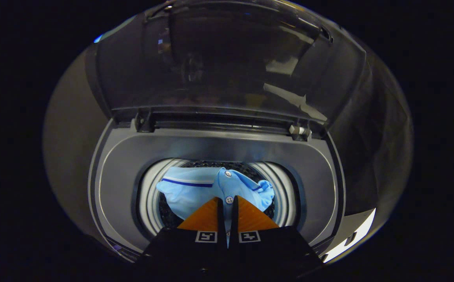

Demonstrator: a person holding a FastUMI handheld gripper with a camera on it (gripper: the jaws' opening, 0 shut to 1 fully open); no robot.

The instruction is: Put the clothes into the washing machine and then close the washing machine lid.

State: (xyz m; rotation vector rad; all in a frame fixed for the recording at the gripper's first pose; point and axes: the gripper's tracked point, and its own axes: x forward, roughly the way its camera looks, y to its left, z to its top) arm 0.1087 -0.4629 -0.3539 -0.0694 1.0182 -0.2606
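A light blue shirt (pixel 195 188) with a dark blue stripe and white buttons hangs inside the drum (pixel 148 196) of a top-loading washing machine (pixel 219 149). My gripper (pixel 227 201) is over the drum opening, its orange fingers (pixel 205 217) closed together on the shirt's buttoned placket, a thin strip of cloth showing between them. The transparent lid (pixel 227 58) stands raised behind the opening, hinged at the back.
The grey top deck of the washing machine rings the drum. Two lid hinges (pixel 299 131) sit at the back edge. A bright patch of the machine's front corner (pixel 352 235) lies to the right of the fingers. Surroundings are dark.
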